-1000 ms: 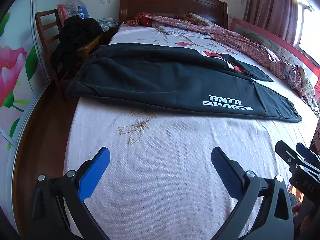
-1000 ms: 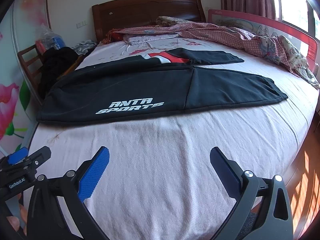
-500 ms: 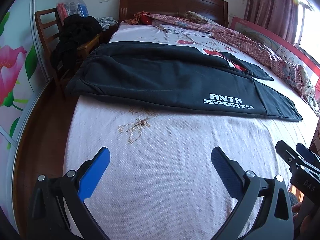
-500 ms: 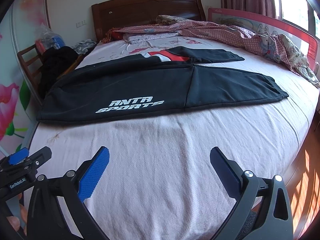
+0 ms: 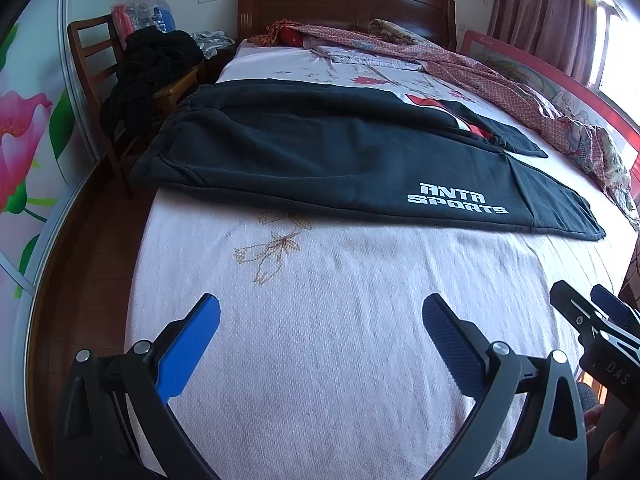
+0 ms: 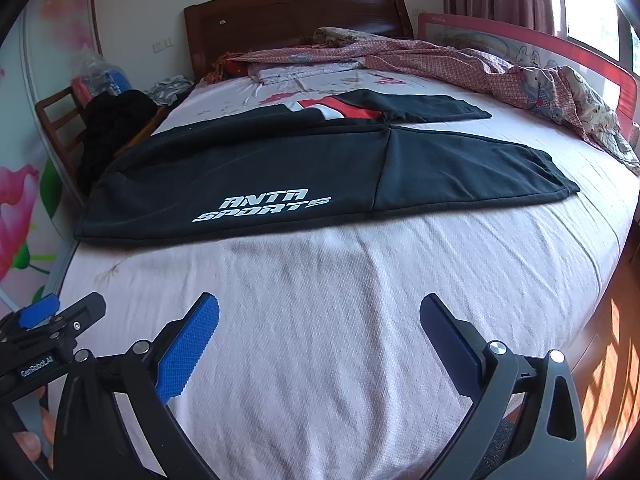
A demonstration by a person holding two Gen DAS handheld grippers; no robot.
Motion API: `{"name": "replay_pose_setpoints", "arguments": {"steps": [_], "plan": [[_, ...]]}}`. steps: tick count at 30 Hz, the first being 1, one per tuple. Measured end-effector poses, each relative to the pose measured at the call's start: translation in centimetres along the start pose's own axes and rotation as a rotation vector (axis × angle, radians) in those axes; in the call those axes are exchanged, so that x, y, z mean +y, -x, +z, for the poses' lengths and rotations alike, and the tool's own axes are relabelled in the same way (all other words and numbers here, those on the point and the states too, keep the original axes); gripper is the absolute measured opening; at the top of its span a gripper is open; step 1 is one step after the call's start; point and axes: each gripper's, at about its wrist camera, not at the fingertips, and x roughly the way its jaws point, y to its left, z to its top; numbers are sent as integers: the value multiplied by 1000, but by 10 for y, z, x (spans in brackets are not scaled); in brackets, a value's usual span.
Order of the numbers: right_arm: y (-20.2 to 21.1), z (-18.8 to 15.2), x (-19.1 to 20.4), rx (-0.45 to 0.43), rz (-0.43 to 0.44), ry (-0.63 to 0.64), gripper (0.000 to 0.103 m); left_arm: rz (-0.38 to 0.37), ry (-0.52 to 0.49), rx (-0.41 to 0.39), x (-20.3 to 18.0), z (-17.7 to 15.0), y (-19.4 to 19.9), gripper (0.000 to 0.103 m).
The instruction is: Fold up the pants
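Black pants with white "ANTA SPORTS" lettering lie spread flat across the bed, waistband at the left edge, legs running right; they also show in the right wrist view. A red and white patch shows on the far leg. My left gripper is open and empty, above the pink sheet short of the pants' near edge. My right gripper is open and empty, also short of the pants. Each gripper shows at the edge of the other's view, the right one and the left one.
The bed has a pink sheet and a wooden headboard. A rumpled pink quilt lies along the right side by a red guard rail. A wooden chair with dark clothes stands at the left.
Both grippers have drifted slightly; the views shift a little with the pants sitting a bit lower in the left view. The jaws stay open and the pants have not moved.
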Motion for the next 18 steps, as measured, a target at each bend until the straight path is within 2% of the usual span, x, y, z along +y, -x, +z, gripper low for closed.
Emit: {"name": "replay_pose_setpoints", "arguments": {"steps": [18], "plan": [[-2, 0, 2, 30, -16, 16, 100, 1, -2, 8, 0, 1, -2, 101]]}}
